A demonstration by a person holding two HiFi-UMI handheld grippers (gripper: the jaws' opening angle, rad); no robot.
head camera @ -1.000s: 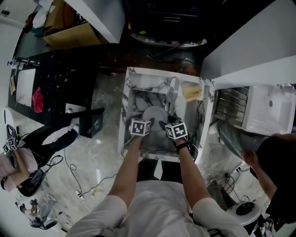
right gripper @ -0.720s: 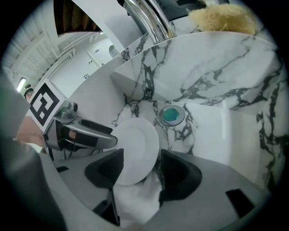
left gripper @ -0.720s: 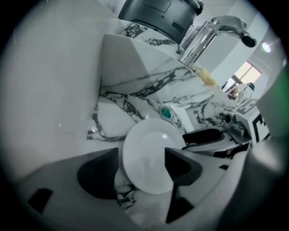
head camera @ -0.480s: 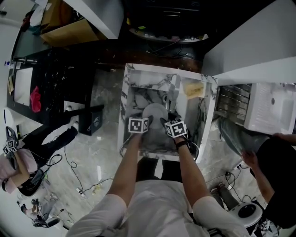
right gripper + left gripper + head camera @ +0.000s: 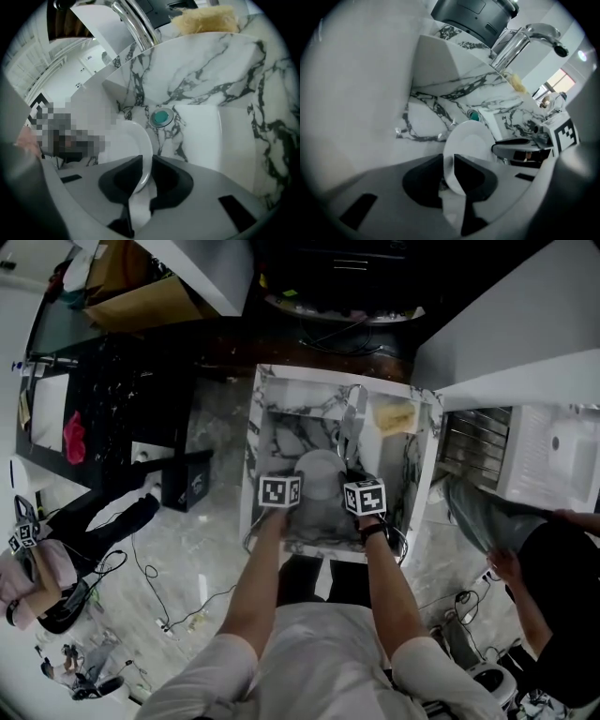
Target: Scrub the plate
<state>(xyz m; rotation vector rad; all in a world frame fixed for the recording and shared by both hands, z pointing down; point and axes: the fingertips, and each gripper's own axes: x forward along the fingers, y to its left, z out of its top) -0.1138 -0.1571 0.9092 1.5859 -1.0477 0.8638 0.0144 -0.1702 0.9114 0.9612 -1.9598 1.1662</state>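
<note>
Standing at a marble sink [image 5: 251, 460], a person is holding 2 grippers over the basin, 1 in each hand. A white plate [image 5: 319, 472] is sitting inside the basin, between the 2 grippers and just in front of the faucet [image 5: 352, 420].

The left gripper [image 5: 449, 161] is reaching the plate from the left side. Its jaws are closing, and the plate's rim is standing between them, with both pads pinching it. The right gripper [image 5: 146, 164] is coming at the plate from the right side. Its jaws are closing too, and they are nipping the opposite rim between the dark pads.

In both gripper views the plate is showing tilted rather than lying flat. Whether its lower edge is touching the basin floor cannot be told.

A green drain plug [image 5: 161, 117] is lying in the basin floor beyond the plate. A yellow sponge [image 5: 394, 416] is resting on the back ledge, to the right of the faucet.
</note>
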